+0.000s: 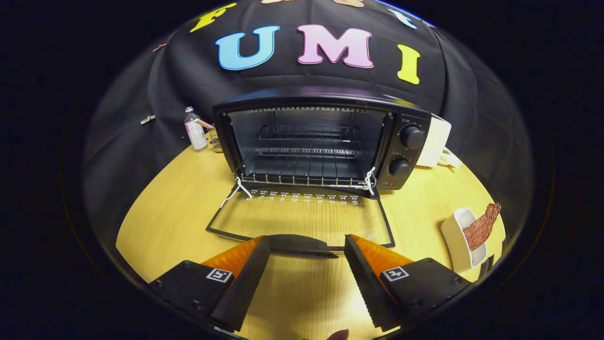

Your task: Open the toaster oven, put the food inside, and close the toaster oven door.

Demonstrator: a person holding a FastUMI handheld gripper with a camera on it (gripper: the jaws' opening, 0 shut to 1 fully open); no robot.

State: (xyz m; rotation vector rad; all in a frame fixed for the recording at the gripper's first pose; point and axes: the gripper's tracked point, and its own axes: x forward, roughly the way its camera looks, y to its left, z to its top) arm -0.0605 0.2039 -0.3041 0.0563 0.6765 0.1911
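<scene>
The gripper (pixel 306 245) hangs low over the table (pixel 170 217), its two fingers (pixel 247 271) spread well apart and holding nothing. Just ahead of the fingertips, between them, lies the door handle (pixel 302 244) of the oven (pixel 321 141); whether either finger touches it cannot be told.

The door (pixel 302 217) is fully down, lying flat on the table in front of the oven, glass panel facing up. White cords (pixel 369 182) run from the door's hinge corners to the front of the rack (pixel 302 179). The oven cavity stands open, and the wire rack sits across its lower part.

To the right of the door, near the table edge, a white dish (pixel 455 238) holds the food (pixel 481 225), a brown strip leaning out over its rim.

On the oven's right panel are two black knobs (pixel 411 137), one above the other. Left of the oven stands a small bottle (pixel 194 130). Right of the oven, partly behind it, sits a white box (pixel 436 139).
</scene>
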